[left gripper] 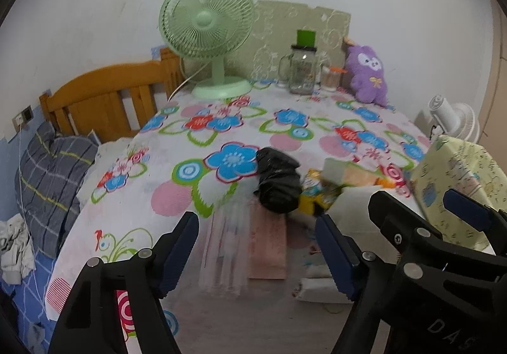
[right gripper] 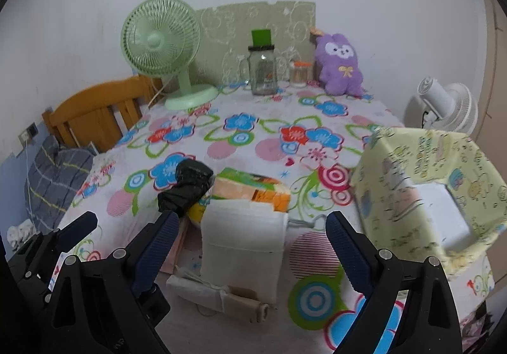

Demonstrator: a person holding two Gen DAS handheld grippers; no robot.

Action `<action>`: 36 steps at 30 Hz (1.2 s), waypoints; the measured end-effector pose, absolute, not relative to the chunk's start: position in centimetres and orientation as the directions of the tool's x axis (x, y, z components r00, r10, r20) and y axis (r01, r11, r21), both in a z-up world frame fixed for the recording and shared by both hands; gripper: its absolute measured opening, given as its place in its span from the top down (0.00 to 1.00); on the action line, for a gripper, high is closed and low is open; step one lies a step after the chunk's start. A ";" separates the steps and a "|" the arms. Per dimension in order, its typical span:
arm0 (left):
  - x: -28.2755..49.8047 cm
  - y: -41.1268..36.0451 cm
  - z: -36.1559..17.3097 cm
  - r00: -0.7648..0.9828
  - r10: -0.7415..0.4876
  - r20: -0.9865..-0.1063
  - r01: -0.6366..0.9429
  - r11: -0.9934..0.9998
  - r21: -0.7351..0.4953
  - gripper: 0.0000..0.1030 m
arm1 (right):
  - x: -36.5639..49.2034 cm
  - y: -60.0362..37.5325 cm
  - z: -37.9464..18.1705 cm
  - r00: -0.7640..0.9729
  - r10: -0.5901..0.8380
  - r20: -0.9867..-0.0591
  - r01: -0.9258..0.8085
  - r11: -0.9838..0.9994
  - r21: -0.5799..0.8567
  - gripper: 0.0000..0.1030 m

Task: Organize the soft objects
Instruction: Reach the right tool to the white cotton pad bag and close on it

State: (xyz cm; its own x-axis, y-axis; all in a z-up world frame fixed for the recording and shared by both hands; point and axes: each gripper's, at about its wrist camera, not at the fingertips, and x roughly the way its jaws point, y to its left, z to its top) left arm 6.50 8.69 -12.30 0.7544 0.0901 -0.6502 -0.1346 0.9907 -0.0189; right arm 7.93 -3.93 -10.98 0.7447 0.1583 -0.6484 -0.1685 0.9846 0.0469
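Observation:
On the flowered tablecloth lies a heap of soft things. My left gripper stands open over a folded pink towel and a clear striped packet, with its pads apart from both. A crumpled black cloth lies just beyond. My right gripper is open around a folded white cloth, and its pads do not press on it. The black cloth and an orange-and-yellow packet lie behind that. A purple plush toy sits at the far edge.
A fabric-lined box stands to the right, close to my right gripper. A green fan, a glass jar and a small cup stand at the back. A wooden bed frame and bedding are on the left, a white fan on the right.

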 end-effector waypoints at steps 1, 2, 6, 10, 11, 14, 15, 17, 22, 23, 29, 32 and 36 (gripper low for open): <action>6.6 8.8 -12.5 0.751 0.092 -0.654 -0.139 0.990 -0.019 0.25 | 8.2 -3.7 -11.3 0.738 0.158 -0.656 -0.171 0.984 0.045 0.07; 6.8 9.0 -12.8 0.745 0.094 -0.660 -0.143 0.990 -0.021 0.25 | 8.4 -3.5 -11.6 0.733 0.157 -0.662 -0.172 0.984 0.043 0.07; 7.5 9.5 -13.9 0.727 0.101 -0.680 -0.154 0.988 -0.018 0.26 | 9.2 -2.9 -12.7 0.713 0.148 -0.686 -0.171 0.985 0.036 0.07; 8.1 10.0 -14.9 0.704 0.106 -0.702 -0.162 0.987 -0.013 0.26 | 10.0 -2.4 -13.6 0.696 0.129 -0.707 -0.163 0.986 0.019 0.07; 8.2 9.9 -15.0 0.701 0.111 -0.705 -0.165 0.986 -0.008 0.26 | 10.2 -2.3 -13.8 0.692 0.122 -0.711 -0.159 0.987 0.014 0.07; 8.6 10.0 -15.6 0.689 0.115 -0.715 -0.160 0.987 0.005 0.27 | 10.6 -2.0 -14.5 0.680 0.109 -0.725 -0.154 0.988 0.004 0.07; 8.7 10.1 -15.9 0.684 0.112 -0.721 -0.157 0.988 0.005 0.27 | 10.8 -1.9 -14.9 0.672 0.105 -0.733 -0.149 0.989 0.004 0.07; 8.8 10.2 -16.2 0.676 0.109 -0.729 -0.156 0.988 0.003 0.27 | 11.0 -1.8 -15.3 0.664 0.091 -0.742 -0.140 0.990 -0.004 0.08; 9.1 10.6 -16.8 0.664 0.087 -0.743 -0.152 0.988 -0.021 0.30 | 11.2 -1.3 -15.9 0.646 0.081 -0.759 -0.138 0.990 -0.012 0.25; 9.1 10.6 -16.8 0.664 0.081 -0.743 -0.151 0.988 -0.027 0.30 | 11.2 -1.2 -15.9 0.649 0.074 -0.757 -0.133 0.991 -0.017 0.27; 9.3 10.9 -16.7 0.670 0.054 -0.740 -0.134 0.990 -0.049 0.39 | 11.1 -1.0 -15.6 0.658 0.066 -0.750 -0.124 0.992 -0.022 0.36; 9.3 11.0 -16.6 0.672 0.035 -0.740 -0.122 0.991 -0.063 0.53 | 11.1 -1.0 -15.4 0.661 0.068 -0.747 -0.123 0.992 -0.019 0.38; 9.3 11.1 -16.3 0.676 0.058 -0.734 -0.134 0.990 -0.046 0.65 | 10.9 -0.8 -15.0 0.669 0.072 -0.740 -0.131 0.991 -0.022 0.39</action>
